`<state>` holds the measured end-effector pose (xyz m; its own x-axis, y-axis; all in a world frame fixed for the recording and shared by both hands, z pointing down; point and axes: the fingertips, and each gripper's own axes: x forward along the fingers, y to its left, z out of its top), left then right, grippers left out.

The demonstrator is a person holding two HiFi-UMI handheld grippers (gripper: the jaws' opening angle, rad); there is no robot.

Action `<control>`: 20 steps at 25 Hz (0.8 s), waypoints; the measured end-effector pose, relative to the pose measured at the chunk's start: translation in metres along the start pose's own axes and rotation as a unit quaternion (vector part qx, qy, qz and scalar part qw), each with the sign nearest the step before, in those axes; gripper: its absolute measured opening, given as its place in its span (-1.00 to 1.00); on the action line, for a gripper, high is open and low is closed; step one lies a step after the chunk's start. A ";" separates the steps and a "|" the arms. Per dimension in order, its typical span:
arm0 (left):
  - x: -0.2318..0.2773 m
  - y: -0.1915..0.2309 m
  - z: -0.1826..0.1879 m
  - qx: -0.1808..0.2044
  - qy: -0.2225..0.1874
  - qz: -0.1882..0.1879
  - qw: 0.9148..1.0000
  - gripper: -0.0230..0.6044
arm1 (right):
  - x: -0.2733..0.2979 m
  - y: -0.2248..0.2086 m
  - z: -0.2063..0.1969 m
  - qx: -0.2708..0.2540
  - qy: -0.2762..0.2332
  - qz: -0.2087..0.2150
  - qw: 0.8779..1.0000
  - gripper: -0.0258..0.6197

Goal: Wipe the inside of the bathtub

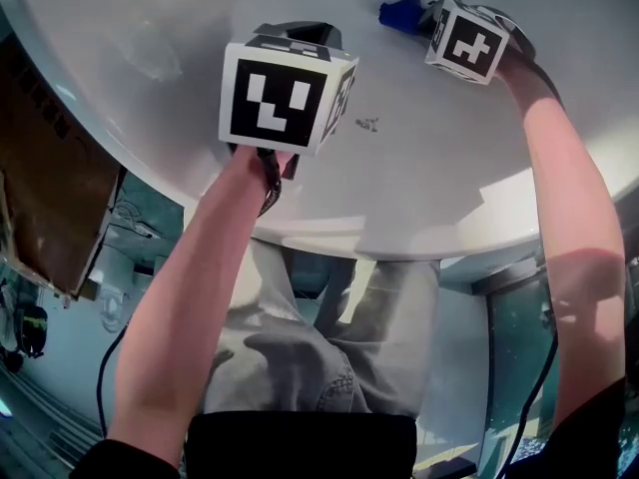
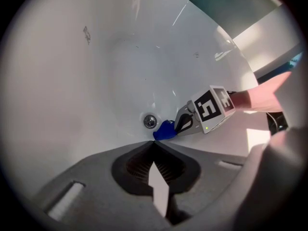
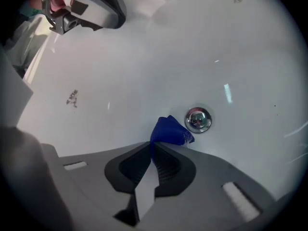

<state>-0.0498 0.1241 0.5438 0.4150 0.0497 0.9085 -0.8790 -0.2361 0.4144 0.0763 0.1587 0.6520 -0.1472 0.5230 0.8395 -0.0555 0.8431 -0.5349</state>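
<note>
You are holding the right gripper (image 3: pixel 151 144) with its jaws clamped on a blue cloth (image 3: pixel 168 131). The cloth is bunching out just past their tips and lying against the white inside of the bathtub (image 1: pixel 449 168). The chrome drain (image 3: pixel 198 120) is sitting just beside the cloth, ahead of those jaws and slightly to their right. A small dark scuff (image 3: pixel 71 96) is showing on the tub surface well off to their left.

You are holding the left gripper (image 2: pixel 153 142) with its jaws pressed together and nothing between them. Ahead of their tips, the drain, the cloth and the right gripper are lining up from left to right (the cloth being pinched at that gripper's nose).

The right gripper view is catching the left gripper only at its upper left edge, well apart from the cloth. The head view is hiding both pairs of jaws behind the marker cubes, so their state is readable only from the gripper views. That view alone is showing the tub's rim, your legs below it, and a brown cardboard sheet (image 1: pixel 45 168) outside the tub to the left.
</note>
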 end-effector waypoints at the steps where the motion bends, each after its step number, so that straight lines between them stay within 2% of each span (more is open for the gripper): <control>1: 0.001 0.000 0.000 0.002 0.001 -0.001 1.000 -0.91 | 0.005 0.002 -0.002 -0.003 0.008 0.004 1.000 -0.85; 6: 0.003 0.001 0.001 0.004 0.002 -0.003 1.000 -0.91 | 0.027 0.026 -0.012 -0.009 0.033 0.045 0.998 -0.85; 9: 0.006 -0.003 0.000 0.006 0.002 -0.005 1.000 -0.91 | 0.030 0.022 -0.017 -0.008 0.036 0.031 0.999 -0.85; 12: 0.010 -0.008 -0.004 0.008 0.005 -0.007 1.000 -0.91 | 0.034 0.035 -0.023 0.012 0.040 0.057 0.997 -0.85; 16: 0.010 -0.014 -0.004 0.011 0.006 -0.009 1.000 -0.91 | 0.033 0.035 -0.025 -0.027 0.062 0.051 0.996 -0.85; 20: 0.006 -0.013 -0.004 0.013 0.004 -0.006 1.000 -0.91 | 0.030 0.059 -0.029 -0.013 0.069 0.098 0.993 -0.85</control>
<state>-0.0366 0.1318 0.5440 0.4229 0.0601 0.9042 -0.8676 -0.2610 0.4232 0.0973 0.2278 0.6483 -0.0163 0.6876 0.7259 -0.0143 0.7258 -0.6878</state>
